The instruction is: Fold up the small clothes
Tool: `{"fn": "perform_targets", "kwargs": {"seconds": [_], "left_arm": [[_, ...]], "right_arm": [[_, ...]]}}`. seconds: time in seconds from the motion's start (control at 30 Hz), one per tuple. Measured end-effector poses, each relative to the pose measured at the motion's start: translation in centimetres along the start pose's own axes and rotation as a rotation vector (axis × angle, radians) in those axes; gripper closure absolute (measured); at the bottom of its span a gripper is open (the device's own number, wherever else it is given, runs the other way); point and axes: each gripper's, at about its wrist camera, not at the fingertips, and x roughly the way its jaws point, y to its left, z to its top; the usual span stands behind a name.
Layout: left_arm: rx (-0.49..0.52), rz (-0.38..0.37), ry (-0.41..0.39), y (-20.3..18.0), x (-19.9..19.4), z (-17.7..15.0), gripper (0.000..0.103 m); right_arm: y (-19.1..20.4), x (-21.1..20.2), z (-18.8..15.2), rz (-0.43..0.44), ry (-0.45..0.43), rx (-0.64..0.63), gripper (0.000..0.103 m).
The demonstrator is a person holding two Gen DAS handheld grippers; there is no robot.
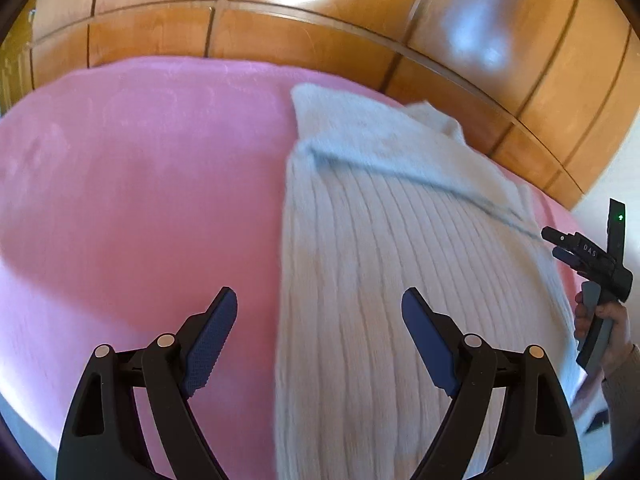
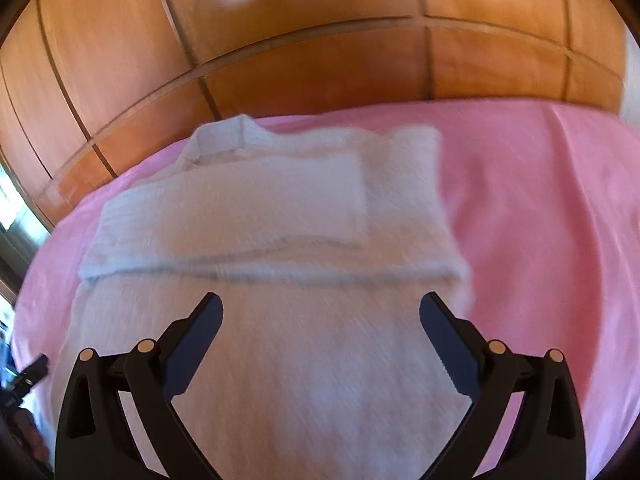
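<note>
A cream ribbed knit sweater (image 1: 384, 248) lies flat on the pink bedspread (image 1: 140, 184), its sleeves folded across the chest. My left gripper (image 1: 320, 308) is open and empty, hovering over the sweater's left edge. My right gripper (image 2: 320, 312) is open and empty above the sweater's lower body (image 2: 288, 360); the folded sleeves (image 2: 280, 200) lie beyond it. The right gripper also shows in the left wrist view (image 1: 560, 246), held in a hand at the sweater's right edge. The right wrist view is blurred.
A glossy wooden wardrobe (image 1: 320, 40) stands behind the bed and also shows in the right wrist view (image 2: 320, 60). Bare pink bedspread (image 2: 540, 220) extends right of the sweater. The left gripper's dark tip (image 2: 34, 370) shows at the left edge.
</note>
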Motion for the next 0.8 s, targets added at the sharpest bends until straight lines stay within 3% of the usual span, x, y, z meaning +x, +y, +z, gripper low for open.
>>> {"fn": "perform_targets", "kwargs": {"seconds": [0.13,0.23,0.4,0.47,0.53,0.6,0.7,0.77,0.8], "left_arm": [[0.004,-0.04,0.043,-0.1,-1.0,-3.5,0.021],[-0.006,-0.046,0.05,-0.2,-1.8,-5.1,0.021],[0.024,-0.048,0.077,-0.7,-2.1,-6.4,0.021],[0.053,-0.051,0.083,-1.0,-2.3,-6.8,0.021],[0.058,-0.058,0.09,-0.9,-2.7,-7.2,0.028],[0.015,-0.098,0.103,-0.3,-2.9,-7.3,0.028],[-0.009,-0.125,0.111,0.3,-3.0,-7.5,0.041],[-0.013,-0.114,0.131,0.6,-2.7,-7.5,0.072],[-0.014,-0.133,0.15,0.7,-2.6,-7.4,0.094]], "right_arm": [[-3.2,-3.1,-4.0,0.03,0.041,0.063,0.007],[-5.0,-5.2,-8.2,0.12,0.104,0.145,0.015],[-4.5,-8.6,-12.0,0.156,0.126,0.122,0.018],[-4.1,-9.6,-13.5,0.152,0.149,0.103,0.026],[-4.2,-10.3,-14.6,0.158,0.166,0.11,0.048],[-4.1,-10.0,-15.0,0.18,0.183,0.137,0.064],[-3.2,-9.2,-15.0,0.186,0.251,0.093,0.08],[-2.4,-9.2,-14.5,0.172,0.29,0.029,0.088],[-2.3,-9.4,-14.3,0.177,0.295,0.01,0.091]]}}
